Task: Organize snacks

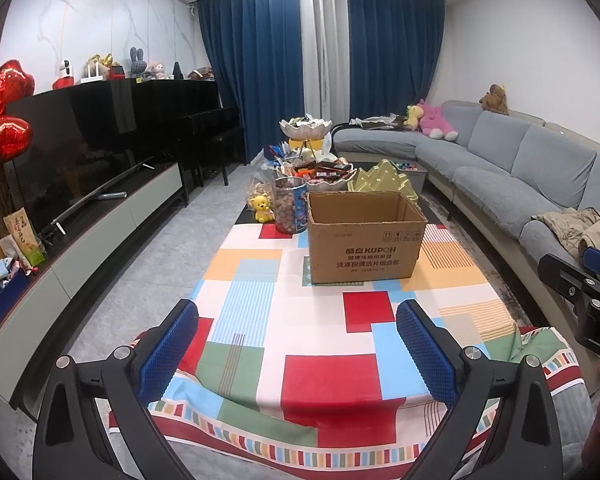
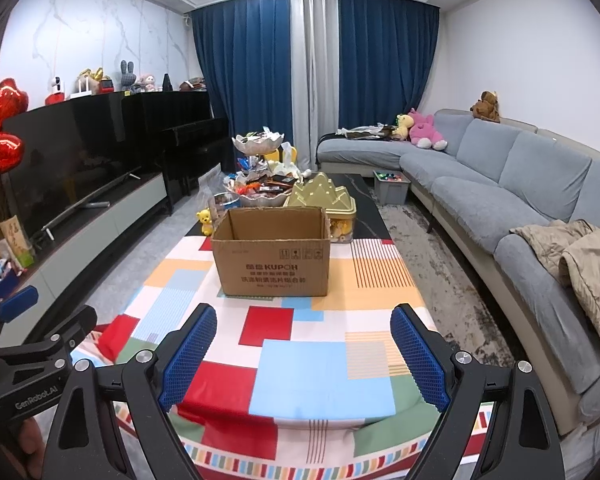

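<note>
Living-room table under a patchwork cloth (image 1: pixel 300 320): cardboard box (image 1: pixel 364 240) stands open-topped, snack bowl (image 1: pixel 320 178) behind. Left gripper (image 1: pixel 298 344) and right gripper (image 2: pixel 302 354) both gape wide, empty.

Coffee table (image 2: pixel 372 196) w/ patchwork cloth (image 2: pixel 300 360): open cardboard box (image 2: pixel 272 268) mid, snack bowls (image 2: pixel 260 194) + gold tin (image 2: pixel 328 204) behind.

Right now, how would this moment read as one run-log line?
left gripper: open, empty | right gripper: open, empty | cardboard box: open on tablecloth, looks empty | snacks: untouched, piled behind box
</note>
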Tool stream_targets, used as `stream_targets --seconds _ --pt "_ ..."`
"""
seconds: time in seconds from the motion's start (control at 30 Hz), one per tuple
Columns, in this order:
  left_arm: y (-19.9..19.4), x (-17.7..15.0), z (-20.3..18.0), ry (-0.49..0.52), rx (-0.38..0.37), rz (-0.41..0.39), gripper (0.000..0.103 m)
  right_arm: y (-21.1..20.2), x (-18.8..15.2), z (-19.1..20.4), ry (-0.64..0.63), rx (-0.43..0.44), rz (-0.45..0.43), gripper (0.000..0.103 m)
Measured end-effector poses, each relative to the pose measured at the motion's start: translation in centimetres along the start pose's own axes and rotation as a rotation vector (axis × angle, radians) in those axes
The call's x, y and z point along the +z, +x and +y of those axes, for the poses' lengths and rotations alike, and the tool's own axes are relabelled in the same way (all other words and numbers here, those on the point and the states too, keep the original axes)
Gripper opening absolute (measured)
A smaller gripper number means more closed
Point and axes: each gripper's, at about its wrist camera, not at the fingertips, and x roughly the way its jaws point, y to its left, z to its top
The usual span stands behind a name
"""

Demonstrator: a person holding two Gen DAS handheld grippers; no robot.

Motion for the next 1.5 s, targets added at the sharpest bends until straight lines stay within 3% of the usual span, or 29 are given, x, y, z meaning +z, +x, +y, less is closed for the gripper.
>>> stream_targets --seconds 1.5 --pt "-0.03 0.01 -0.57 0.005 -0.011 0.005 0.101 0.08 0.01 -0.15 0.001 0.000 0.001 0.090"
